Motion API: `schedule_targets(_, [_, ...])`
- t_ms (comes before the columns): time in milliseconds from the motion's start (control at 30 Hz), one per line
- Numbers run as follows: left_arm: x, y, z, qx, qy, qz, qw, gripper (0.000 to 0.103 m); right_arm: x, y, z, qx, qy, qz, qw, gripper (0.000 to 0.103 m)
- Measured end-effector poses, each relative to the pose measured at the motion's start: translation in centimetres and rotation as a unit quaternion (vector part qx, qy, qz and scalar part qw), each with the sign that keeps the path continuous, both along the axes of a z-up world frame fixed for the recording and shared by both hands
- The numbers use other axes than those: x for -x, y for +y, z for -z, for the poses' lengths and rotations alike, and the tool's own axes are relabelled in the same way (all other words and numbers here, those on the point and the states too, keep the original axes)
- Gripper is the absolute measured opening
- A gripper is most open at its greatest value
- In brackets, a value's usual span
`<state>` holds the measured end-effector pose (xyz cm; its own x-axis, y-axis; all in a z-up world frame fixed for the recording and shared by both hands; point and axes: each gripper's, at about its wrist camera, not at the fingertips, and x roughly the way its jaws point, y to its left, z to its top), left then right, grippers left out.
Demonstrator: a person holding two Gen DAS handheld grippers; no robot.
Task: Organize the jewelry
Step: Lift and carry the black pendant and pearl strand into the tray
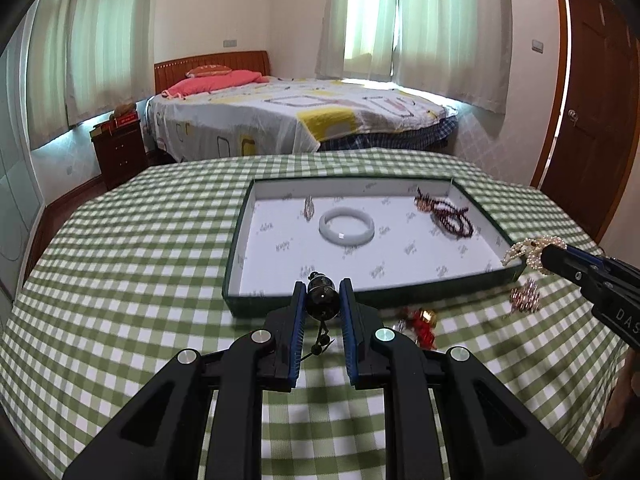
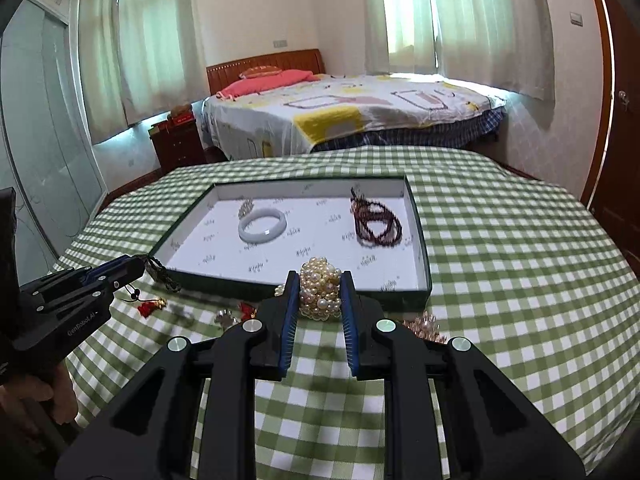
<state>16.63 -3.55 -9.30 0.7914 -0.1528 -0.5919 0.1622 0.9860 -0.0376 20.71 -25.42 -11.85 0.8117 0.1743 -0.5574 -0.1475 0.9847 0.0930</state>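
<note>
A shallow green-edged box [image 1: 244, 236] [image 2: 422, 240] lies on the checked table. In it are a white bangle [image 1: 346, 226] [image 2: 262, 225], a dark red bead bracelet [image 1: 450, 216] [image 2: 378, 224] and a small silver piece [image 1: 309, 208]. My left gripper [image 1: 322, 300] [image 2: 138, 266] is shut on a dark bead bracelet [image 1: 322, 300], held at the box's near left edge. My right gripper [image 2: 320, 292] [image 1: 550, 256] is shut on a pearl bracelet [image 2: 320, 288] [image 1: 524, 250], held at the box's near right edge.
Loose jewelry lies on the cloth in front of the box: a red tassel piece [image 1: 422, 322] [image 2: 150, 306], a pink-gold cluster [image 1: 526, 296] [image 2: 426, 328] and a small silver piece [image 2: 226, 318]. A bed stands behind the table, a door at the right.
</note>
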Motion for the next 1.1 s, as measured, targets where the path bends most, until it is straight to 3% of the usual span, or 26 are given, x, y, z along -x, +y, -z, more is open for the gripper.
schedule_targets(333, [-2.2,-0.4,-3.9,0.0,-0.057,0.001,0.9984,0.018,-2.0,0.7,-2.3,0.005,-0.032,-0.006,0.999,0.02])
schedule_targets(700, [-6.6,-1.4,-4.8,-0.006,-0.081,-0.004,0.9967,0.018,-7.4,1.4,-2.1,0.001,-0.043,-0.007,0.999,0.02])
schedule_targets(867, [-9.8,-1.4,-3.1,-0.013,-0.067,-0.009,0.9977,0.018,-10.9,1.9,-0.5,0.0,-0.031,-0.006,0.999,0.02])
schedule_targets(1100, [-14.0,-0.6,2.0,-0.012,0.01,-0.02,0.9997,0.018,-15.4,2.2,3.4,-0.004,0.023,-0.011,1.0,0.02])
